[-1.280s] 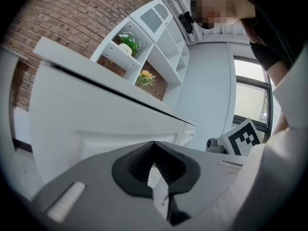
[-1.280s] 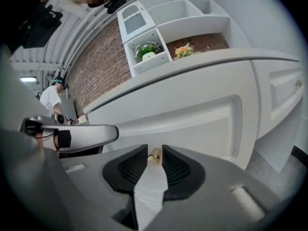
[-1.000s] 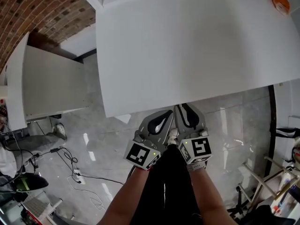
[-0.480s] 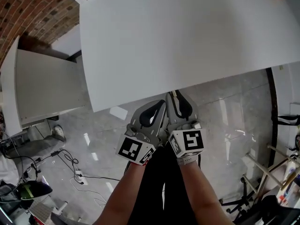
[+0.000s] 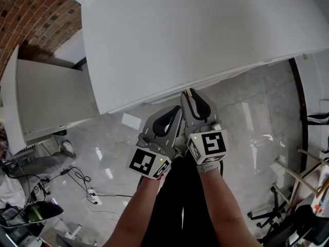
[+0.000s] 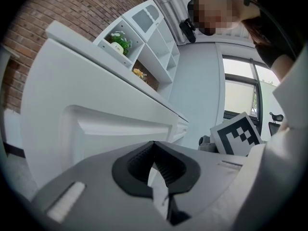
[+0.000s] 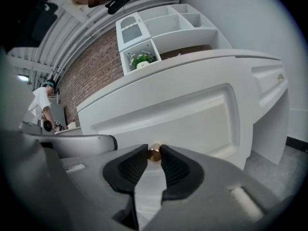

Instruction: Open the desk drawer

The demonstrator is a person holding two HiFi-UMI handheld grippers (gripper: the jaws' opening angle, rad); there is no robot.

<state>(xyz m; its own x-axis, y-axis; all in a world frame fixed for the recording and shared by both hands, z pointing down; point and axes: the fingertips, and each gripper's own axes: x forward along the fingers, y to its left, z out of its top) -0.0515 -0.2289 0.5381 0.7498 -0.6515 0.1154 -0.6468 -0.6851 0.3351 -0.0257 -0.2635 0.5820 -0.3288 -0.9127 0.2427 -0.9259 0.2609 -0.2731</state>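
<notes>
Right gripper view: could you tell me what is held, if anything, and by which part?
The right gripper grips the desk drawer by its small brass knob, between the jaw tips.

Desk drawer, brass knob clamped.
I see a white drawer front with a raised rectangular panel, standing upright under the desk top. Its small round brass knob sits at mid-panel, pinched between my right gripper's pads. From my head view, a pale strip of the drawer shows just past the desk top's front edge.

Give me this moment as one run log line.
right gripper: shut on brass knob | left gripper: shut, empty | drawer front: how far out unclear
</notes>
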